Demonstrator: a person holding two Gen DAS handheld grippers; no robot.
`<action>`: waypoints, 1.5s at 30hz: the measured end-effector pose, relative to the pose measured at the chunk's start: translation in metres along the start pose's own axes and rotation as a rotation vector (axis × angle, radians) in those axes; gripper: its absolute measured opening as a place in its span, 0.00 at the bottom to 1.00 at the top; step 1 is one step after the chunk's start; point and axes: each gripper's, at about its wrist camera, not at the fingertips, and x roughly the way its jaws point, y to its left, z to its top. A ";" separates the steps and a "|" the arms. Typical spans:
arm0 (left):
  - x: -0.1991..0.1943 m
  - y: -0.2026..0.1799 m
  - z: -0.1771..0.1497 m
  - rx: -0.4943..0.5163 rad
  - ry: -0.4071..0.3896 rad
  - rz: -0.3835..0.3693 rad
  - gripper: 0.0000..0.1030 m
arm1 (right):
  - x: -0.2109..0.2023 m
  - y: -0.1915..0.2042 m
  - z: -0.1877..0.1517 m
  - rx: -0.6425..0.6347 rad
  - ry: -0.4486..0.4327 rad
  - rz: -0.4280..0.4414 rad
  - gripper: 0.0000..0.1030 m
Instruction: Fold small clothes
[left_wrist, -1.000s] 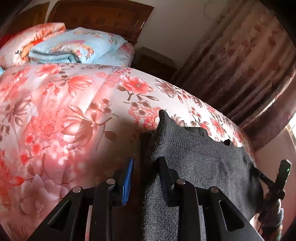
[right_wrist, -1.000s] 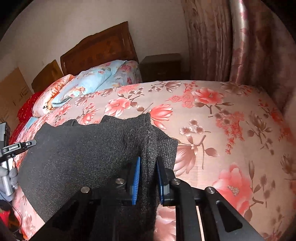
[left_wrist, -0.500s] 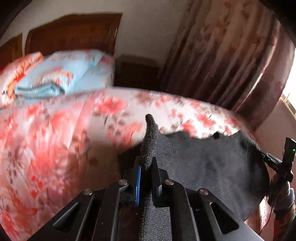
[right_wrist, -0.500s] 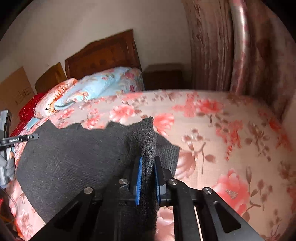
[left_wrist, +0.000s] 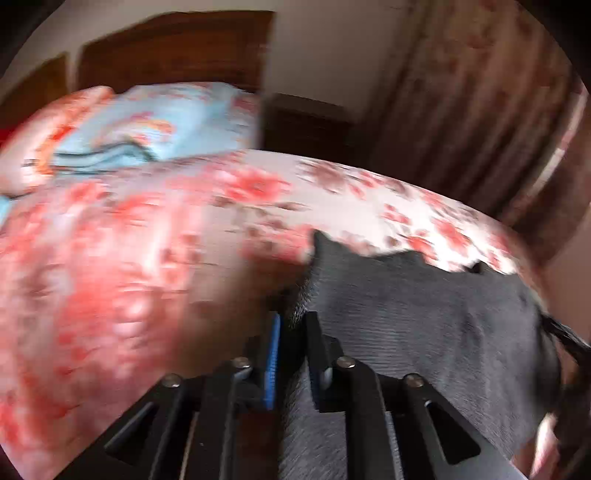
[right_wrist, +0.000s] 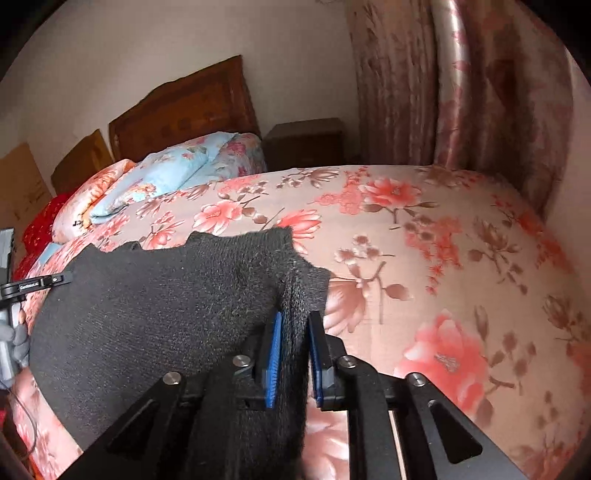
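Observation:
A dark grey knitted garment (right_wrist: 166, 295) is held stretched above the floral bedspread (right_wrist: 443, 258). My right gripper (right_wrist: 295, 325) is shut on its right corner, and a fold of knit runs between the blue pads. In the blurred left wrist view the same garment (left_wrist: 424, 317) spreads away to the right. My left gripper (left_wrist: 293, 325) pinches its left edge. Its jaws are opening slightly with the cloth still pressed between them. The left gripper's body (right_wrist: 33, 286) shows at the left edge of the right wrist view, held by a gloved hand (right_wrist: 16, 339).
Folded light blue bedding (right_wrist: 166, 173) and pink pillows lie by the wooden headboard (right_wrist: 192, 107). A dark nightstand (right_wrist: 306, 142) stands beside the bed, and patterned curtains (right_wrist: 461, 92) hang along the far side. The bedspread (left_wrist: 110, 277) stretches wide on both sides of the garment.
My left gripper went from open beside the garment's edge to shut on it, then lifted and rolled. The right gripper kept its grip and barely moved.

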 end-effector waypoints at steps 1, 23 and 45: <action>-0.010 -0.003 0.000 -0.005 -0.037 0.040 0.17 | -0.006 0.001 0.002 0.001 -0.005 -0.018 0.26; 0.046 -0.047 0.014 0.031 0.022 -0.094 0.35 | 0.066 0.076 0.033 -0.244 0.143 -0.170 1.00; -0.001 -0.098 -0.013 0.072 -0.111 -0.111 0.32 | 0.022 0.136 0.015 -0.302 -0.037 0.018 1.00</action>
